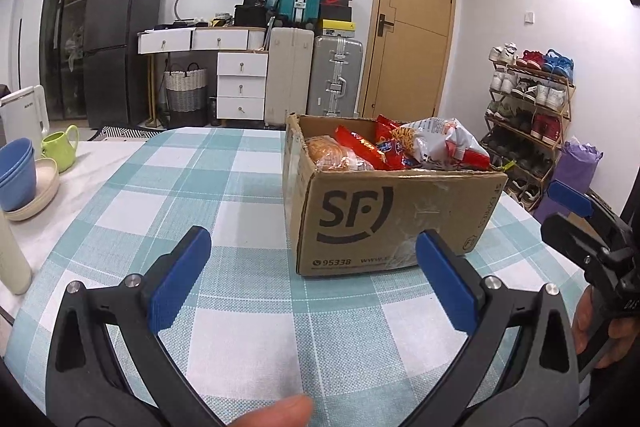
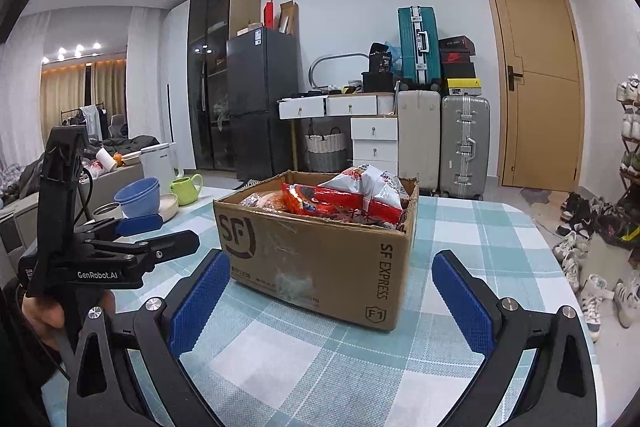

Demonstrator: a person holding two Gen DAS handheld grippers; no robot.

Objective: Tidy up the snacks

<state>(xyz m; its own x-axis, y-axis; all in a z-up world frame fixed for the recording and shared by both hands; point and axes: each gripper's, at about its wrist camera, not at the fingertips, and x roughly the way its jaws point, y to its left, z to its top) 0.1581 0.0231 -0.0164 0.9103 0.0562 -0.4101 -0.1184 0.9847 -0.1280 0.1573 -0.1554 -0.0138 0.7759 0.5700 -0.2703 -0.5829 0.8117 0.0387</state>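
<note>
Left wrist view: my left gripper [image 1: 312, 259] has its jaws wide and holds nothing, low over the checked worktop [image 1: 224, 187]. The box [image 1: 384, 215] stands just ahead of the jaws, a little to the right, with snacks [image 1: 400, 149] piled inside it. My right gripper [image 1: 576, 215] shows at the right edge. From the right wrist, my right gripper [image 2: 330, 285] is also wide and holding nothing, with the box [image 2: 320, 251] straight ahead between the jaws' lines and the snacks [image 2: 352, 199] on top. Bowls [image 2: 140, 197] and a green cup [image 2: 186, 189] sit well off to the left.
</note>
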